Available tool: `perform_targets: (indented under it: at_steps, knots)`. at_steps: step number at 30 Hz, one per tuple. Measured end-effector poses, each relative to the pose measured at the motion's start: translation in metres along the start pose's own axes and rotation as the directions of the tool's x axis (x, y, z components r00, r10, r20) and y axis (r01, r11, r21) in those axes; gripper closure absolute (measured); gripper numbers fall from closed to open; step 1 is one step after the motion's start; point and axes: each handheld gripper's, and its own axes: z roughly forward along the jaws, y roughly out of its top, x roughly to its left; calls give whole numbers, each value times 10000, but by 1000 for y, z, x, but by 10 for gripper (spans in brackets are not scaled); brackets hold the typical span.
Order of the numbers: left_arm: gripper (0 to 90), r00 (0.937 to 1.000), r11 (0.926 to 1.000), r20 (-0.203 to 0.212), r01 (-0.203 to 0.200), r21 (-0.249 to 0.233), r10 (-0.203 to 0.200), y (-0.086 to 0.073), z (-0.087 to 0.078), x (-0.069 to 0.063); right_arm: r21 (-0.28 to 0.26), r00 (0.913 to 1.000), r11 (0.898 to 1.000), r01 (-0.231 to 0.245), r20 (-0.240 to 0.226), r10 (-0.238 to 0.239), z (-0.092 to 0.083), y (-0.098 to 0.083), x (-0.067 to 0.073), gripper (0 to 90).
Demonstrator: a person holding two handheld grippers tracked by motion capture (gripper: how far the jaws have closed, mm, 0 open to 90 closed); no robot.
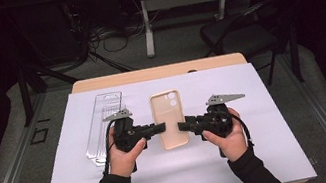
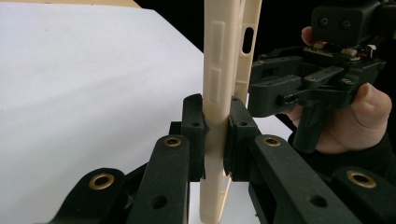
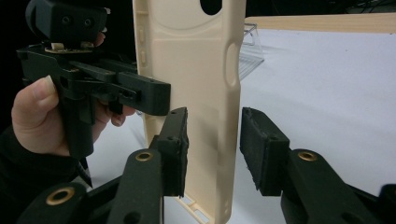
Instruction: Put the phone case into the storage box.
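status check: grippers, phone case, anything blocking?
Left gripper shut on the case edge. Right gripper open, jaws straddling the opposite edge, not pressing. Clear packaging lies left of the case, not in the way.

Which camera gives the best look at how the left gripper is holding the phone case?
The left gripper view: the left gripper has both pads pressed on the side wall of the beige phone case. The high view shows the whole case between both grippers, but small. The right gripper view shows the left jaws side-on against the case edge.
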Motion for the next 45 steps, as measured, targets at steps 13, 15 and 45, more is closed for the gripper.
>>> perform_targets:
  at_steps: [13, 15, 45]
  knots:
    - [814, 9998, 9999, 179, -130, 9, 130, 0, 1, -1, -3, 9997, 9998, -187, -183, 187, -2, -1, -2, 728]
    - [814, 9997, 9999, 186, -143, 15, 143, 0, 1, -1, 64, 9997, 9998, -184, -169, 185, -3, -1, -2, 747]
    - [807, 9994, 9998, 291, -180, -15, 180, 0, 1, -1, -51, 9994, 9999, -92, -322, 90, -4, -3, -6, 816]
